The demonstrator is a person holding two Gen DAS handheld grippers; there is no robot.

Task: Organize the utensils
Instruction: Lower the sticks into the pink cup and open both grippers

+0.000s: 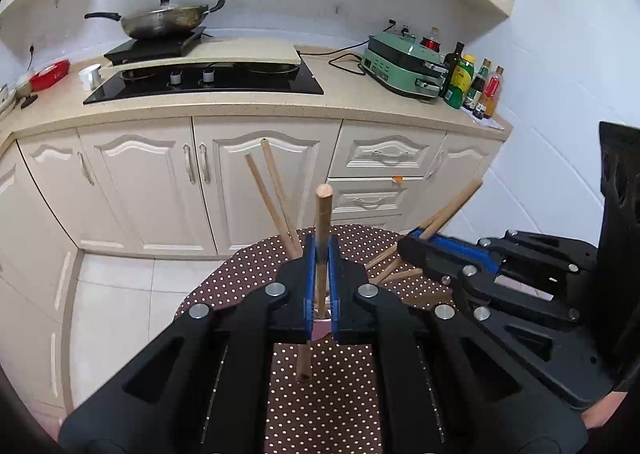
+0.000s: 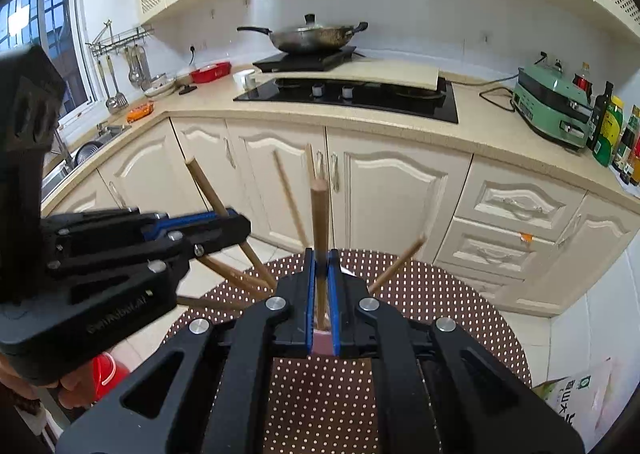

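My left gripper (image 1: 321, 254) is shut on a wooden chopstick (image 1: 322, 222) and holds it upright over the brown polka-dot table (image 1: 320, 406). My right gripper (image 2: 321, 258) is shut on another wooden chopstick (image 2: 319, 222), also upright. Each gripper shows in the other's view: the right gripper (image 1: 416, 244) at the right, the left gripper (image 2: 236, 228) at the left. Several more chopsticks (image 1: 274, 194) lean at angles behind the jaws, and some chopsticks (image 1: 394, 274) lie on the table. A pink thing (image 2: 322, 344) shows between the right jaws; I cannot tell what it is.
Cream kitchen cabinets (image 1: 160, 182) and a counter with a black hob (image 1: 208, 82), a wok (image 1: 164, 20), a green cooker (image 1: 408, 66) and bottles (image 1: 476, 82) stand beyond the table. A sink (image 2: 84, 150) is at left. A red bucket (image 2: 106, 374) sits on the floor.
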